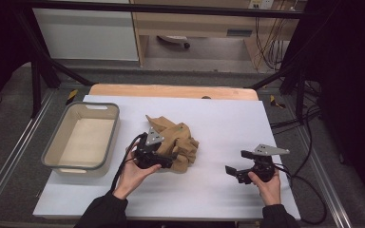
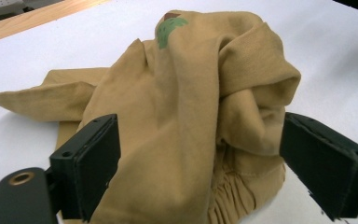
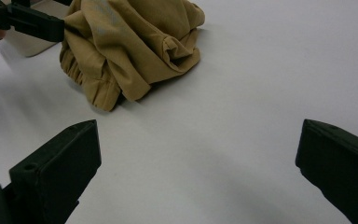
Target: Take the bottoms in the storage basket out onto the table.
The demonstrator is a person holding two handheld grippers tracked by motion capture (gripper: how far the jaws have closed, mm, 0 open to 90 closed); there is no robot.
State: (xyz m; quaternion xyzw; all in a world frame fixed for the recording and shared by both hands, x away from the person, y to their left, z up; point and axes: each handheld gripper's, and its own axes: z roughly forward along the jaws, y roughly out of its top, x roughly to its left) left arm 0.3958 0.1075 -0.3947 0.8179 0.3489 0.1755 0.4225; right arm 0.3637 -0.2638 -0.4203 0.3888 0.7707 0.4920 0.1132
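Right in front of your left gripper (image 2: 200, 172), the crumpled tan garment (image 2: 186, 116) bulges up between the spread jaws, which stand on either side of it and have not closed. It sits on the white table (image 1: 218, 123), with the grey bin (image 1: 83, 137) off behind that gripper. Expect it to be light, limp and prone to sag or unfurl when lifted. The thick gathered fold between the jaws looks a fair place to pinch. Your right gripper (image 3: 198, 163) is released and empty, the garment well ahead of it.
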